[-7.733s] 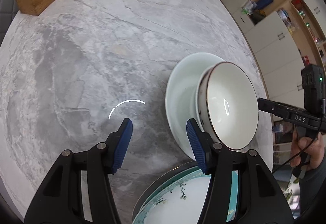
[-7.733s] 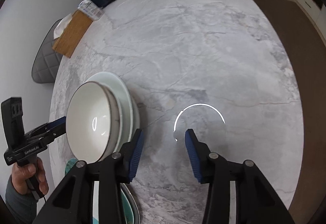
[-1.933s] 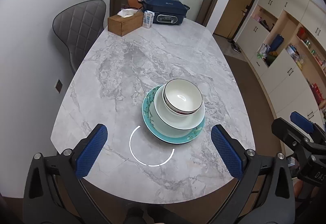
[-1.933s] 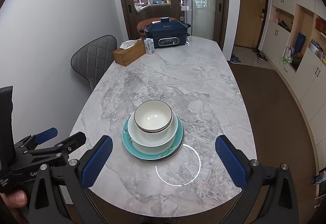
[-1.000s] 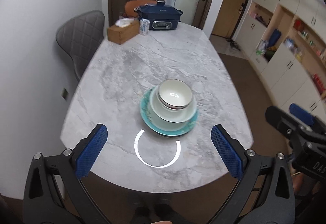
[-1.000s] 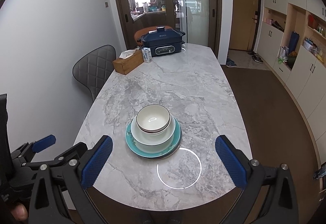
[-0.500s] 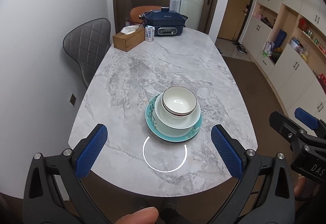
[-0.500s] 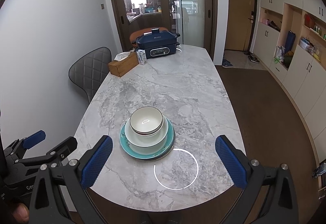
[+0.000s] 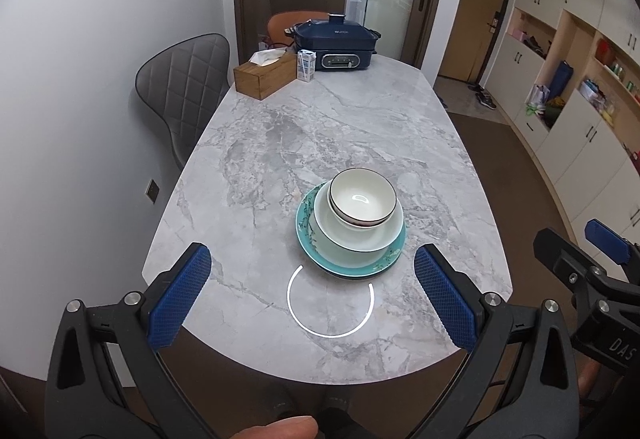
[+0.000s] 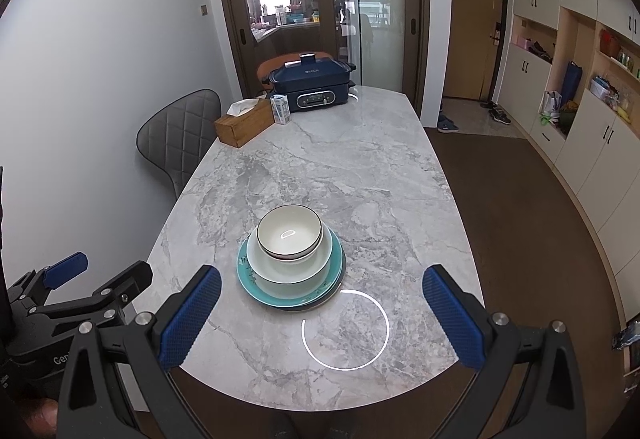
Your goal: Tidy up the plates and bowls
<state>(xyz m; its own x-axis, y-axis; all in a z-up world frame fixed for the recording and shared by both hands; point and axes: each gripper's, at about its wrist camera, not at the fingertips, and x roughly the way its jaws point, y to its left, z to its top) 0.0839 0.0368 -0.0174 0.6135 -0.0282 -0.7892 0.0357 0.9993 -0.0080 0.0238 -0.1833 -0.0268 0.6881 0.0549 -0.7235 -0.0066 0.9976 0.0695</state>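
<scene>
The dishes sit as 1 stack near the near end of the marble table (image 9: 280, 143): a teal plate (image 9: 310, 239) at the bottom, a pale green bowl (image 9: 360, 239) on it, and a white dark-rimmed bowl (image 9: 362, 199) nested on top. By the look of it the sorting is finished.

What I'd worry about is the stack itself. The top bowl sits off-centre, shifted toward the far side of the pale bowl, and the whole pile is fairly near the table's near edge. A knock from either tool, or a bump to the table, could tip or slide the top bowl, and glazed ceramic on ceramic slides easily. The wooden tissue box (image 9: 264, 77), small carton (image 9: 307, 65) and blue electric cooker (image 9: 334, 45) at the far end are well apart from it and pose no trouble.

Both tools are held back from the table, high and level, aimed down at the stack. The left gripper (image 9: 312, 297) has its jaws spread wide with nothing between them; the right gripper (image 10: 320, 313) is the same, wide and empty. Neither touches the dishes.
</scene>
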